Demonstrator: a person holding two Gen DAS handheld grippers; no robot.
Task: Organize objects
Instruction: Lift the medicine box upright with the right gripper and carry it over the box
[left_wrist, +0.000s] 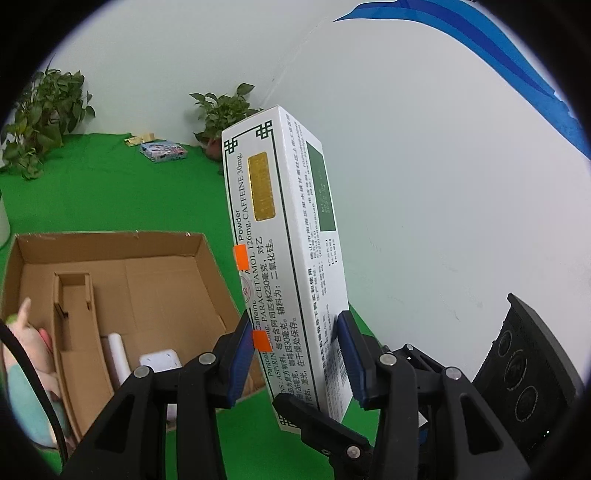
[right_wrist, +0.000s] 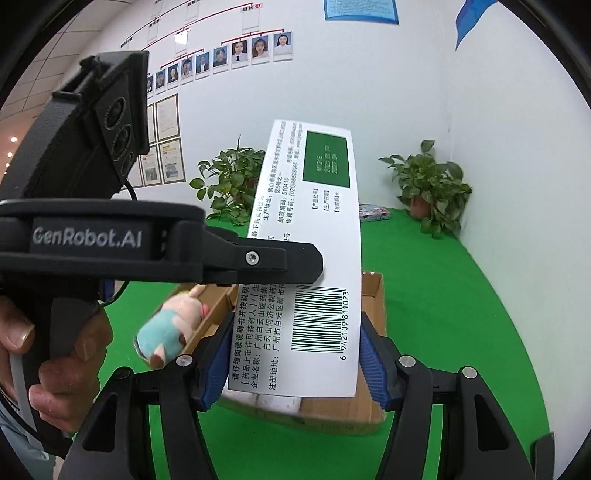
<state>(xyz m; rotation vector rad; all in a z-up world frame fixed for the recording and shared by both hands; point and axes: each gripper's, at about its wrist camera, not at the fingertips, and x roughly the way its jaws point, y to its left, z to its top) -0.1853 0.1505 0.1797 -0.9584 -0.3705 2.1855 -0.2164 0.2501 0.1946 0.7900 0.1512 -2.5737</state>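
The white medicine box (left_wrist: 284, 258) is held clear of the green surface (left_wrist: 110, 199), its long axis running away from both cameras and tilted upward toward the far wall. It is clamped at its near end by both grippers at once: the left gripper (left_wrist: 295, 354) is closed across the narrower pair of faces, and the right gripper (right_wrist: 295, 362) is closed across the wider barcode face, its blue pads pressed on the two long edges. Neither hand is nearer; the same end is shared. The open cardboard tray (left_wrist: 207, 254) lies below and to the left of the box in the left wrist view, directly beneath it in the right, with a plush toy (right_wrist: 170, 328) at one side. Lowering into the tray would probably require the long axis to be levelled first.
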